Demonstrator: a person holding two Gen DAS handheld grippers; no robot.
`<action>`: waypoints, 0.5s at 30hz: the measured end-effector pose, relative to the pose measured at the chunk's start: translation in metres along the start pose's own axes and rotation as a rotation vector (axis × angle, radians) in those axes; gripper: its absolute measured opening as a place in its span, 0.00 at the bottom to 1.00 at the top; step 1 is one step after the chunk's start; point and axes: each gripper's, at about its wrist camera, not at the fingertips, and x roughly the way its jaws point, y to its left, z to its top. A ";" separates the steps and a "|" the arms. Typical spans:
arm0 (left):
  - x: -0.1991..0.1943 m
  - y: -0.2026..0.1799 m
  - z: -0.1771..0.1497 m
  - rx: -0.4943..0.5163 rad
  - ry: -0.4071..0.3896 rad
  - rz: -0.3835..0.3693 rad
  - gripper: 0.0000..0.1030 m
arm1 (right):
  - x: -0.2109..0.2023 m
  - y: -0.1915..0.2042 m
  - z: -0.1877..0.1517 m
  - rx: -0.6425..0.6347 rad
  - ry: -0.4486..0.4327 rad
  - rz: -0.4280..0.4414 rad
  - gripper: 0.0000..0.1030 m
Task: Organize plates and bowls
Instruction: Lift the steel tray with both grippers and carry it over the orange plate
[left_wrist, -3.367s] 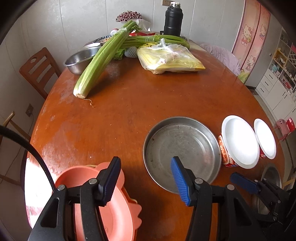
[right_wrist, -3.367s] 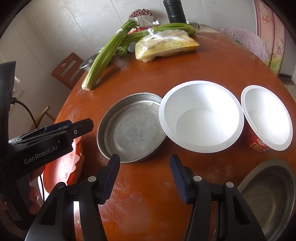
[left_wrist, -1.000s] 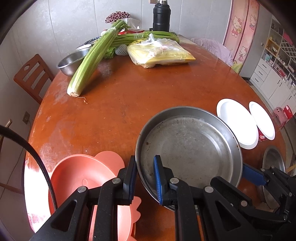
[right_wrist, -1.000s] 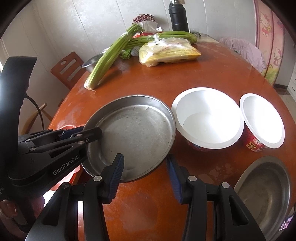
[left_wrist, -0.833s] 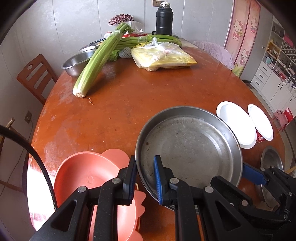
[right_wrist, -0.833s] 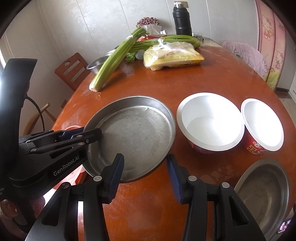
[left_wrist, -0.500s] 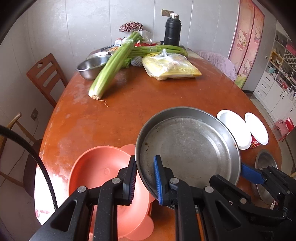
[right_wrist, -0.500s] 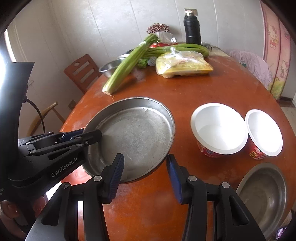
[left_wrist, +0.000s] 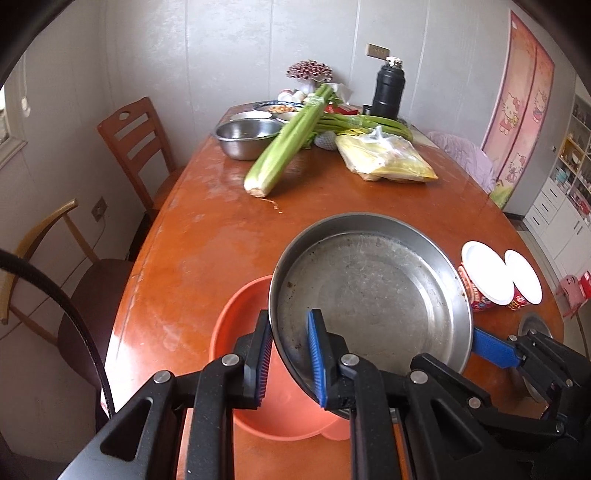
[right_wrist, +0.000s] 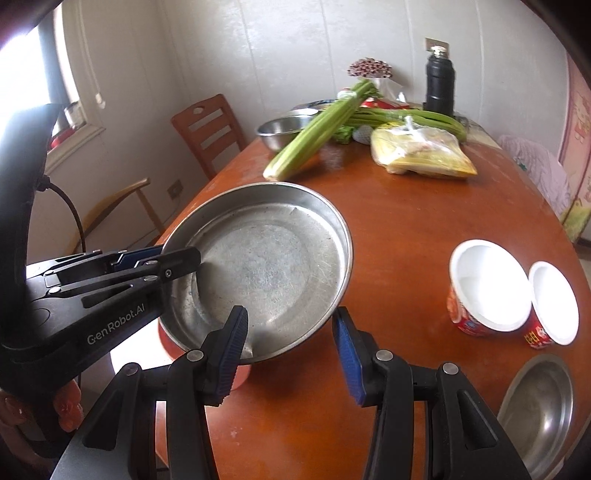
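A round steel plate hangs tilted above the table, and my left gripper is shut on its near rim, one pad inside and one outside. The plate's left part is over a pink bowl on the table below. In the right wrist view the same plate is held from the left by the left gripper. My right gripper stands open at the plate's near right edge. Its fingers straddle the rim, and I see no pad pressing on it.
Two white paper cups with red sides stand at the right, with a steel bowl nearer the edge. Celery, a yellow bag, another steel bowl and a black flask crowd the far end. Chairs stand at the left.
Both grippers have risen and pulled back with the plate, which has swung left over the pink bowl. More of the table and the chairs shows now.
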 end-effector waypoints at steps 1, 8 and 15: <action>-0.002 0.005 -0.002 -0.009 -0.003 0.004 0.18 | 0.002 0.004 0.001 -0.011 0.003 0.004 0.48; -0.003 0.031 -0.008 -0.056 -0.002 0.037 0.18 | 0.017 0.030 0.004 -0.075 0.022 0.030 0.48; 0.008 0.050 -0.016 -0.089 0.022 0.050 0.19 | 0.040 0.044 0.003 -0.112 0.064 0.046 0.48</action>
